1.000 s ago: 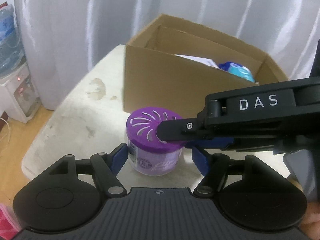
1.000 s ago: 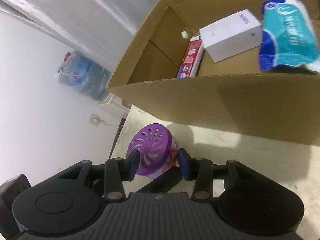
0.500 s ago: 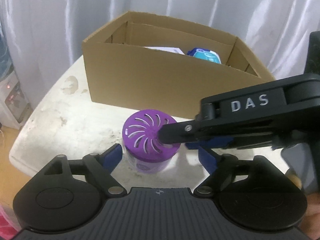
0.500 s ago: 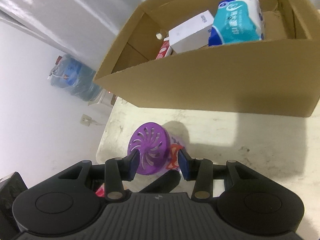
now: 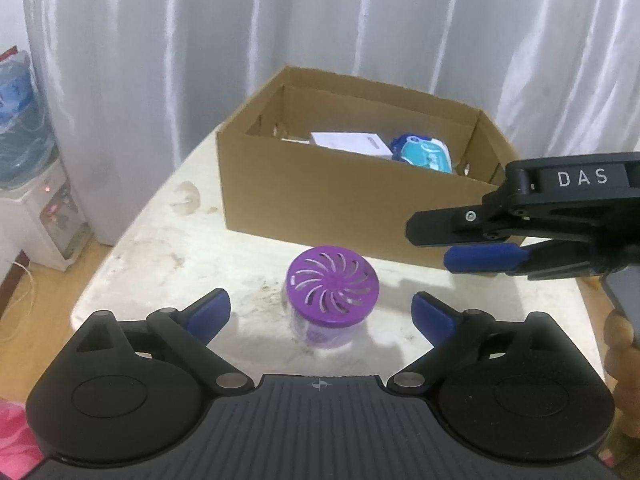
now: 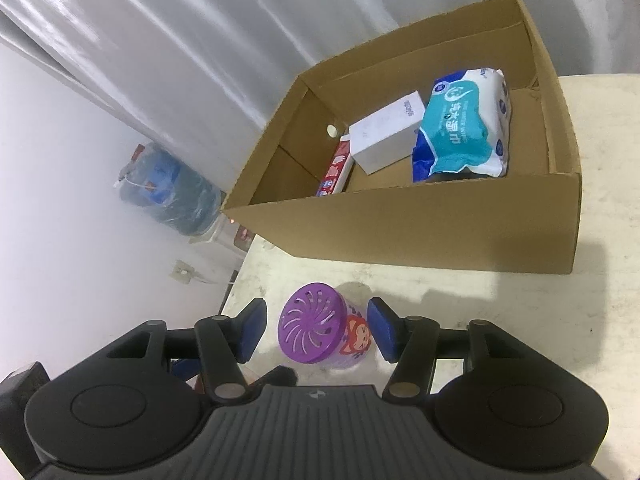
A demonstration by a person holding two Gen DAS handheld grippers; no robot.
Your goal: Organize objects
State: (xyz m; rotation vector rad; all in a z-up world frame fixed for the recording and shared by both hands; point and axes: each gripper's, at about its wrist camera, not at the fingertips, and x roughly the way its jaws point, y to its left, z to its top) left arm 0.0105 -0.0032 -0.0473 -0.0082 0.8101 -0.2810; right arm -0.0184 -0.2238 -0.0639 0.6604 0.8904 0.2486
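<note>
A purple-lidded air freshener jar [image 5: 332, 294] stands upright on the pale table [image 5: 168, 240] in front of an open cardboard box [image 5: 320, 200]. My left gripper [image 5: 320, 314] is open, its blue pads wide apart, back from the jar and above it. My right gripper [image 6: 316, 330] is open, with the jar [image 6: 320, 334] seen between its pads, not touching. In the left wrist view the right gripper [image 5: 480, 258] hovers to the jar's right. The box [image 6: 440, 220] holds a white carton [image 6: 386, 138], a teal wipes pack [image 6: 464, 128] and a red box [image 6: 334, 170].
A water dispenser [image 5: 28, 168] stands left of the table, in front of white curtains [image 5: 320, 20]. The table's left edge [image 5: 104, 264] lies near the jar. A hand [image 5: 624, 360] holds the right gripper at the far right.
Both grippers have pulled up and back from the jar. The left gripper's pads have spread wider. The right gripper has moved off the jar's lid to the right.
</note>
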